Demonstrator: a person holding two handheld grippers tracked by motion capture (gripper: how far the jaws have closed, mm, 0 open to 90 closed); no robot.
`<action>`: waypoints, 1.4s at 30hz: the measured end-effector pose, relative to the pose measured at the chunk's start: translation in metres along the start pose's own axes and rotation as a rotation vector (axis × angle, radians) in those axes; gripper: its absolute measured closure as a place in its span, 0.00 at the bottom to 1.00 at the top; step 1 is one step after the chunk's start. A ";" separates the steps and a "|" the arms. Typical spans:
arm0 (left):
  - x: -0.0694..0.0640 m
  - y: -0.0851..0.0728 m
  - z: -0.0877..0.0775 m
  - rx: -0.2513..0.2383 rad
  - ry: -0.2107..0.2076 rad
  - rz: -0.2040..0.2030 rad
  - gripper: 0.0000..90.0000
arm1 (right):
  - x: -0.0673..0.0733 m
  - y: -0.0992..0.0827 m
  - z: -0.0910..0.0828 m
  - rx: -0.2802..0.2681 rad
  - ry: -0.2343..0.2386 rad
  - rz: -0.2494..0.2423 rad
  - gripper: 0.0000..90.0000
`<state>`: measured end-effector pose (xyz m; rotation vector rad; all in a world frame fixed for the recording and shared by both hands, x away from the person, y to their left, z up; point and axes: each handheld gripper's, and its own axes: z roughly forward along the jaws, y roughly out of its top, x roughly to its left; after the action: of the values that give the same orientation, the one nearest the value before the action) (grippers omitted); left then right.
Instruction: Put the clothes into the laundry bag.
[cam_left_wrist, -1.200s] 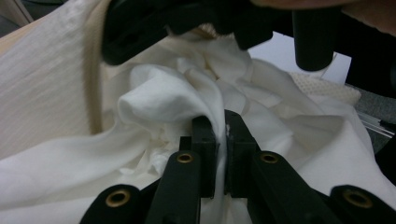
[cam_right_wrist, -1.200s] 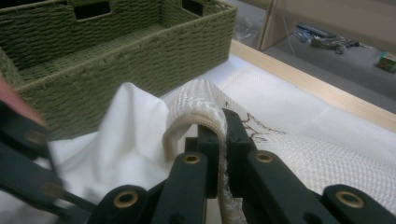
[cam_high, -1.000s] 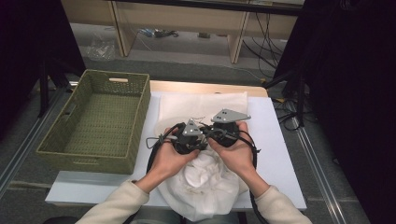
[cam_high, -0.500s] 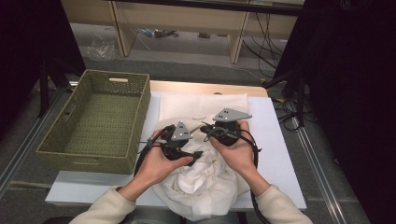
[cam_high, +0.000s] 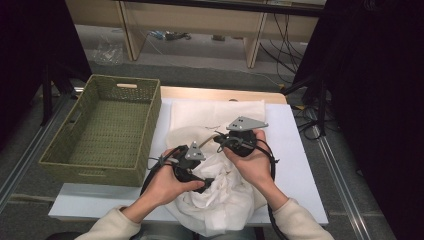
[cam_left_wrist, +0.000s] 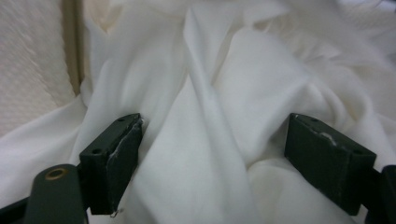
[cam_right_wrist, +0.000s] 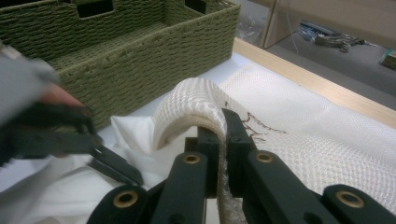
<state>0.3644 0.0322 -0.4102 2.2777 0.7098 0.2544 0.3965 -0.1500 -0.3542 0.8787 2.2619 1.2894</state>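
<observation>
1. The right gripper (cam_right_wrist: 223, 140) pinches the woven cream cloth's (cam_right_wrist: 299, 140) folded edge, on the table (cam_high: 300, 150) beside the green basket (cam_high: 107, 127).
2. The left gripper (cam_left_wrist: 212, 154) has just been opening; its jaws straddle rumpled white fabric (cam_left_wrist: 224, 93), apparently unpinched.

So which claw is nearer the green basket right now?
Left. The left claw hangs open over the white cloth just beside the green basket; the right claw, shut on the waffle towel, sits farther off.

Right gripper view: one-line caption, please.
Right gripper pinches a fold of textured cream cloth beside the green woven basket.
</observation>
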 end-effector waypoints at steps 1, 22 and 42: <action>0.001 -0.001 0.003 0.007 0.009 0.006 0.22 | 0.000 0.000 0.000 0.002 -0.001 0.001 0.99; -0.003 0.027 -0.018 -0.174 -0.035 -0.082 0.90 | 0.003 0.003 -0.004 -0.010 0.004 0.010 0.99; 0.008 0.029 -0.015 -0.205 0.087 -0.009 0.36 | -0.003 0.000 -0.002 0.002 0.006 0.022 0.99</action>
<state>0.3776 0.0281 -0.3793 2.0786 0.7044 0.4054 0.3969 -0.1536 -0.3532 0.9043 2.2645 1.3014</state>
